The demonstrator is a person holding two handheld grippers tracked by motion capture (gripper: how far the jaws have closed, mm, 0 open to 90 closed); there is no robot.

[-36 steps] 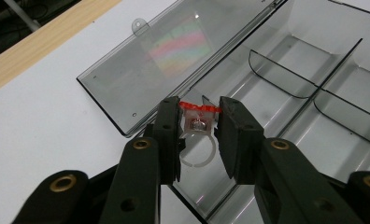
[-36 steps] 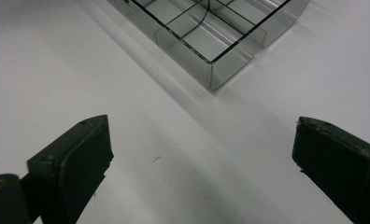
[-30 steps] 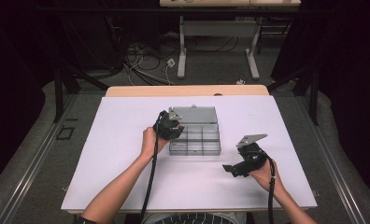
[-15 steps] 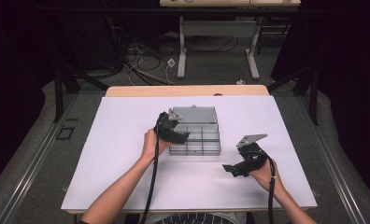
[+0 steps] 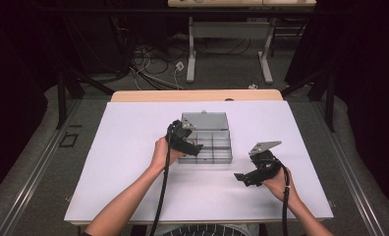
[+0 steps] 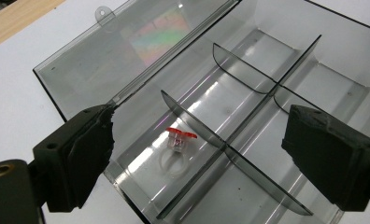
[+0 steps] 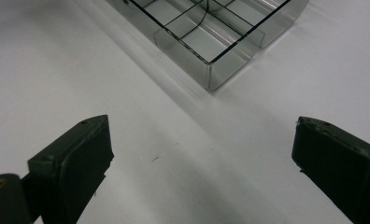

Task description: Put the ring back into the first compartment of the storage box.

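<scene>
Ring in box, dividers alongside

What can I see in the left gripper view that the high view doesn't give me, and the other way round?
Left gripper view: a clear ring with a red top lying in one compartment of the box, between the left hand-held gripper's jaws, which have just been opening and do not touch it. High view: the whole white table, both forearms, and the right hand-held gripper resting apart from the box. Shared: the grey divided box with its lid folded open, and the left hand-held gripper over it.
</scene>
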